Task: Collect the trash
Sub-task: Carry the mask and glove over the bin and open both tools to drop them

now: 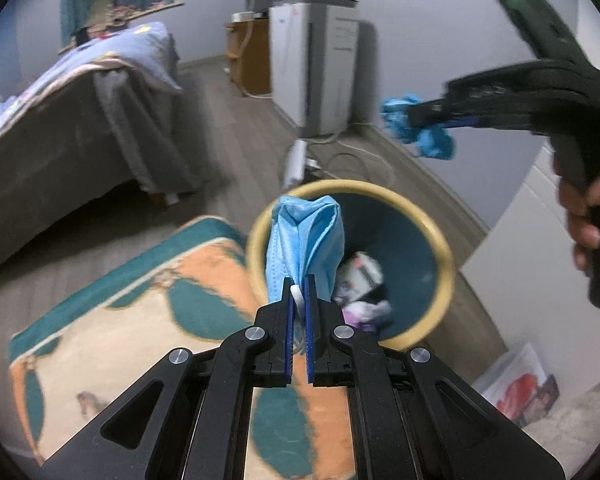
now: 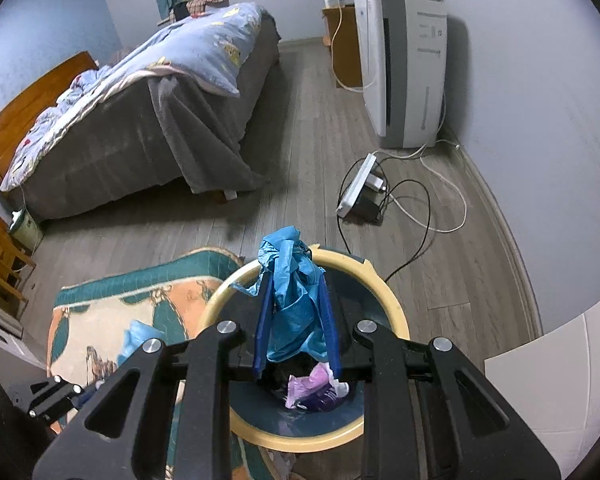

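Mask (image 1: pixel 304 240) of pale blue, folded, sticks out of the left claw (image 1: pixel 299 296), whose jaws are clamped tight on it over the near rim of the bin (image 1: pixel 446 264). Right claw (image 2: pixel 296 320) pinches a crumpled blue glove (image 2: pixel 294 280) above the same bin. Rug (image 2: pixel 100 304) lies beside; bed (image 2: pixel 140 132) stands beyond.

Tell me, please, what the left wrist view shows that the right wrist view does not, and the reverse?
Only the left wrist view shows the left gripper shut on a light blue face mask, a hand on the right gripper's handle, and printed paper on the floor. Only the right wrist view shows the wooden headboard and a small wooden chair. Both show the bin, rug, bed, and the right gripper shut on crumpled blue plastic.
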